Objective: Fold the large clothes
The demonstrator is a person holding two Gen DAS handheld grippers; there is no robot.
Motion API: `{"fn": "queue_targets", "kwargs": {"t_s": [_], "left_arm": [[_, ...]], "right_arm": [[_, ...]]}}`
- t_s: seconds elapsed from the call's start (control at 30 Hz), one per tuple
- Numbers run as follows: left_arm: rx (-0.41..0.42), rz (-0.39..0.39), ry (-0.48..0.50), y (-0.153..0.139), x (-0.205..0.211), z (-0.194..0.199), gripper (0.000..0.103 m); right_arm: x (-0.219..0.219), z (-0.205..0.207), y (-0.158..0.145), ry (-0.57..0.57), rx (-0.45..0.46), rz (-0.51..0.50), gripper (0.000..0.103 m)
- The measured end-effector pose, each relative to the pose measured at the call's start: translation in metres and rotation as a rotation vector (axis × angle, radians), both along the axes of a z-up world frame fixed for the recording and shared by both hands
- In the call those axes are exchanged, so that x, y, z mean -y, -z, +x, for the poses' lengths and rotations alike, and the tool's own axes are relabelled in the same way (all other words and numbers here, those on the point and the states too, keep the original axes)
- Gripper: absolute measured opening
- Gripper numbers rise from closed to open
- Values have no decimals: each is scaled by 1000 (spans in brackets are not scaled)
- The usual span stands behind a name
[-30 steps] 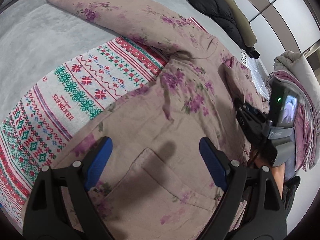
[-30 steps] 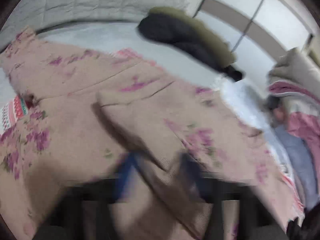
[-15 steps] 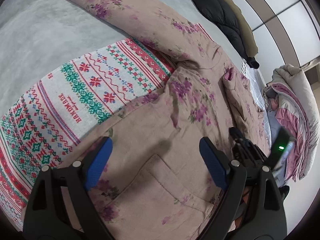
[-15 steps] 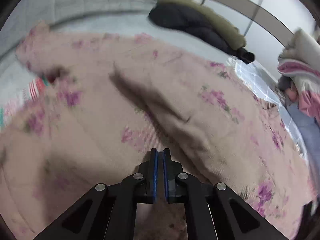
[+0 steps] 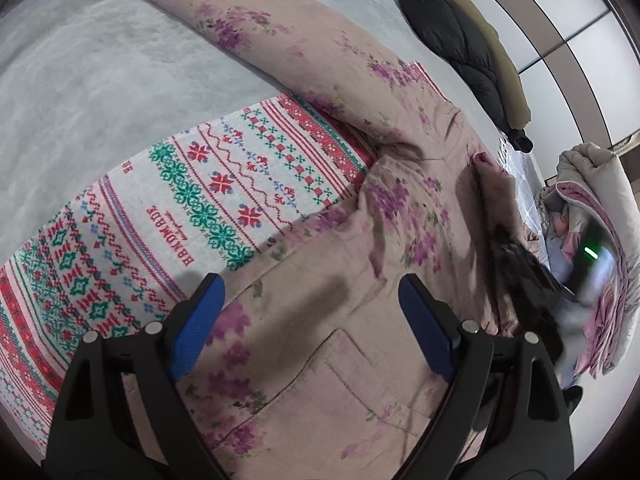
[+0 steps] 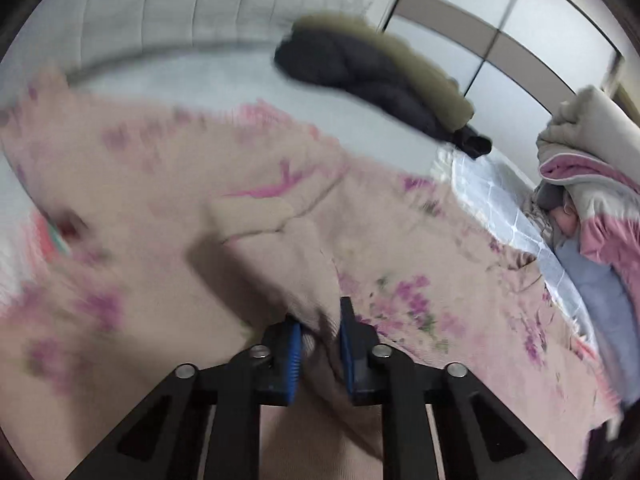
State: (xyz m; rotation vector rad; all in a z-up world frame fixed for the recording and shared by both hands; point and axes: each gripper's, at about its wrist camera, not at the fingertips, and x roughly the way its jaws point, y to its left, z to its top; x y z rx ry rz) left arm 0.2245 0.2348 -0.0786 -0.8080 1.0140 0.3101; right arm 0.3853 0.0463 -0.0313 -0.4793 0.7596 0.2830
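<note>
While the floral garment [image 5: 400, 216] lies spread face up across the bed [image 5: 72, 92], over a patterned blanket [image 5: 208, 184] that shows along the garment's left side, the two tools occupy different roles. The left tool [image 5: 310, 316] hangs above the lower front of the garment near its patch pocket [image 5: 360, 364]; its blue pads stand wide apart with nothing between them, so it holds nothing, and this placement appears intended to keep it ready for the next hem or side grasp. The right tool [image 6: 320, 332] has its pads drawn narrow around a bunched ridge of the same garment [image 6: 248, 184]; the jaws are opening slightly at this moment, with the fabric between them and seemingly pressed by both pads. The pinched ridge rises from the surrounding cloth toward the tool, which suggests that this portion is lifted to carry it over the body of the garment as a fold. One sleeve [image 5: 256, 28] extends toward the far-left corner of the bed and is not yet folded in. A dark jacket [image 5: 464, 40] lies at the far edge of the bed, well apart from the work area, and a pile of bedding [image 6: 588, 184] sits at the right side. Judged from this layout, folding is at an early stage. The right-wrist view is blurred, so the exact part grasped cannot be determined.
</note>
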Motion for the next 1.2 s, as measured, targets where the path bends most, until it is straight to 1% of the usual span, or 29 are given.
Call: {"fn": "queue_targets", "kwargs": {"t_s": [0.07,0.1,0.13,0.17,0.2,0.23,0.27,0.3,0.33,0.37,0.4,0.43,0.47,0.5,0.53,0.57,0.6,0.67,0.7,0.73,0.77,0.8,0.87,0.93,0.97,1.07,1.1,1.2], "left_arm": [[7,-24,-9,0,-3,-1,89],[12,-23,-9,-1,-2,-1,89],[16,-18,-7,-2,-2,-2,89],[15,-11,-3,-3,-1,-2,89],[14,-10,0,-2,-1,-1,89],[10,-13,-1,-1,-1,-1,89],[8,-16,-3,0,-2,0,89],[7,-21,-8,3,-5,0,89],[3,-21,-14,4,-9,0,89],[-3,-20,-22,5,-12,-1,89],[-5,-20,-44,6,-19,-2,89],[-2,-20,-58,6,-23,-1,89],[0,-19,-66,6,-25,-1,89],[-1,-17,-75,6,-30,-1,89],[-2,-19,-79,6,-33,-2,89],[-2,-24,-82,6,-36,-2,89],[1,-34,-92,6,-41,-4,89],[5,-48,-108,5,-50,-8,89],[11,-51,-124,2,-58,-10,89],[17,-41,-134,-1,-65,-11,89],[20,-26,-140,-4,-72,-10,89],[17,7,-149,-8,-83,-10,89],[12,69,-167,-15,-110,-5,89],[-4,86,-200,-17,-141,2,89],[-1,91,-225,-17,-161,5,89],[17,81,-267,-13,-211,16,89],[24,71,-297,-11,-232,21,89],[53,16,-358,2,-273,36,89]], "right_arm": [[12,-19,-25,-26,26,103,16],[15,-29,-32,-40,24,131,16],[16,-36,-31,-53,11,133,16],[14,-38,-24,-64,-16,114,16],[7,-39,-8,-79,-65,64,17],[1,-35,15,-81,-123,3,21],[-6,-33,38,-76,-148,-77,22],[-10,-38,37,-90,-98,-94,25],[-11,-39,30,-87,-88,-86,29],[-6,-39,16,-60,-111,-23,34],[3,-40,-3,-29,-147,92,45],[17,-47,-25,-19,-158,214,52],[31,-60,-46,-17,-141,305,56],[42,-72,-58,-16,-129,347,65],[57,-90,-72,-10,-122,380,70],[74,-109,-79,7,-130,396,71],[86,-122,-81,21,-146,408,73],[120,-151,-78,70,-225,464,74],[141,-162,-71,121,-277,504,74],[166,-173,-61,195,-329,551,74],[185,-181,-52,252,-355,586,74],[199,-187,-47,288,-362,607,75],[226,-195,-34,358,-341,634,75],[243,-191,-24,417,-355,634,75],[246,-187,-24,423,-357,636,75],[254,-188,-32,402,-306,692,75],[257,-190,-34,400,-302,694,76],[266,-195,-30,423,-289,670,78]]}}
